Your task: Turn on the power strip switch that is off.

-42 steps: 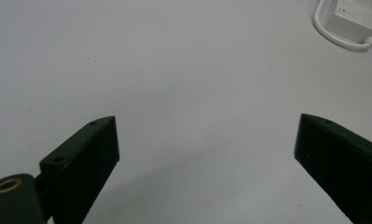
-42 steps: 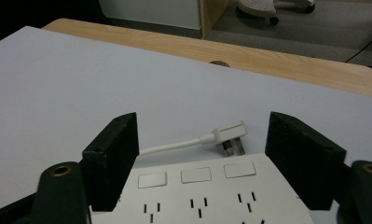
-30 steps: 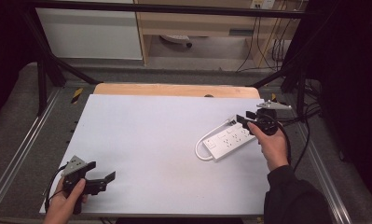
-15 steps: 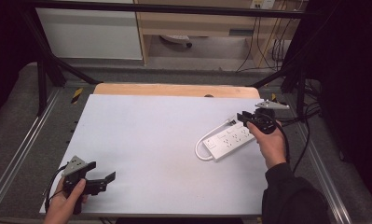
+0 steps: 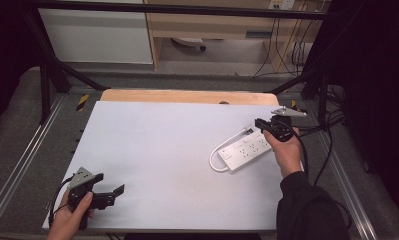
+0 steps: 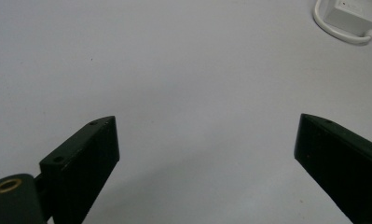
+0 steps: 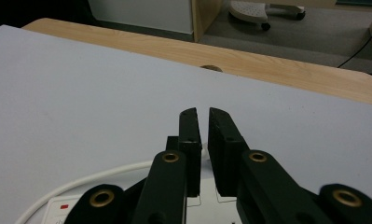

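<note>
A white power strip [image 5: 244,149] lies on the pale grey sheet covering the bench [image 5: 177,145], at the right of centre in the high view, set at a slant with its white cable [image 5: 216,159] looping round its lower left end. The right gripper [image 5: 261,123], held in the person's right hand [image 5: 286,150], hovers over the upper right end of the strip, pointing toward the left of the frame; in the right gripper view its two black jaws stand almost together with only a thin slit between them and nothing caught in it, and the strip [image 7: 127,205] with a small red mark [image 7: 62,206] lies directly beneath them at the bottom of the frame. The left gripper [image 5: 116,192] sits in the lower left of the high view, held in the left hand [image 5: 72,217] low over the bare sheet, well apart from the strip; in the left gripper view its jaws are spread wide and empty, with the strip's end and cable loop [image 6: 344,32] in the upper right corner. A strip of bare wood [image 5: 187,96] shows along the bench's far edge
</note>
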`<control>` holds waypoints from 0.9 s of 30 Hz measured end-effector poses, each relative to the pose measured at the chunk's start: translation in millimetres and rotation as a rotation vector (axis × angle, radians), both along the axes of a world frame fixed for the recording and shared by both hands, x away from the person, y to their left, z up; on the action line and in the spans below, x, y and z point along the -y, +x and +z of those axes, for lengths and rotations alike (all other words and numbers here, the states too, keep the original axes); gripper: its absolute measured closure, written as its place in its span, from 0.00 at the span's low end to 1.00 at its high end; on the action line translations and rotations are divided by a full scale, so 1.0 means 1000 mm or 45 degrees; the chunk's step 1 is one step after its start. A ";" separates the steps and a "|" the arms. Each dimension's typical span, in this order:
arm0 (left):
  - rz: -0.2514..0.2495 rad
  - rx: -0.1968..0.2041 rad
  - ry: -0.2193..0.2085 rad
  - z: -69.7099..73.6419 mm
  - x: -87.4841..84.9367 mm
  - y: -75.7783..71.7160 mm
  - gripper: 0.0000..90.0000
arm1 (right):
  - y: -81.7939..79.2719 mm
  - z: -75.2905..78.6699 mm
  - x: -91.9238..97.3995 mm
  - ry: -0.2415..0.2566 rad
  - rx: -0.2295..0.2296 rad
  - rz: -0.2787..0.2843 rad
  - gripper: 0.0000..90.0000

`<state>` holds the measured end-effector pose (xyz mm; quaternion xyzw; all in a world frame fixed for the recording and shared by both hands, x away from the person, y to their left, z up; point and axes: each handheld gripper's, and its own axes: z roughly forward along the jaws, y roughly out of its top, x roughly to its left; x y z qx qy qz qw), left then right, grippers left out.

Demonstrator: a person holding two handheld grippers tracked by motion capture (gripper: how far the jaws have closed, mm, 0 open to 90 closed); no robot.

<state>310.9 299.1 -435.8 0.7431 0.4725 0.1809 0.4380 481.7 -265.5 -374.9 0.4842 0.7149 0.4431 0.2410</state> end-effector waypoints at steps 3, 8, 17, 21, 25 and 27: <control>-0.002 0.000 0.002 0.000 0.000 0.000 0.07 | 0.002 -0.003 -0.002 -0.001 -0.001 0.005 0.96; -0.004 0.002 0.004 0.000 0.000 0.000 0.07 | 0.004 -0.007 -0.006 -0.007 -0.012 0.012 0.99; -0.006 -0.003 0.002 0.000 0.000 0.000 0.07 | 0.005 -0.013 -0.010 -0.009 -0.016 0.021 1.00; -0.002 0.002 0.004 0.000 0.000 0.000 0.07 | 0.005 -0.018 -0.011 -0.013 -0.023 0.024 1.00; -0.002 0.002 0.007 0.000 0.000 0.000 0.07 | 0.005 -0.024 -0.013 -0.009 -0.044 0.026 1.00; -0.003 0.000 0.009 0.000 0.000 0.000 0.07 | 0.005 -0.026 -0.014 -0.012 -0.044 0.028 1.00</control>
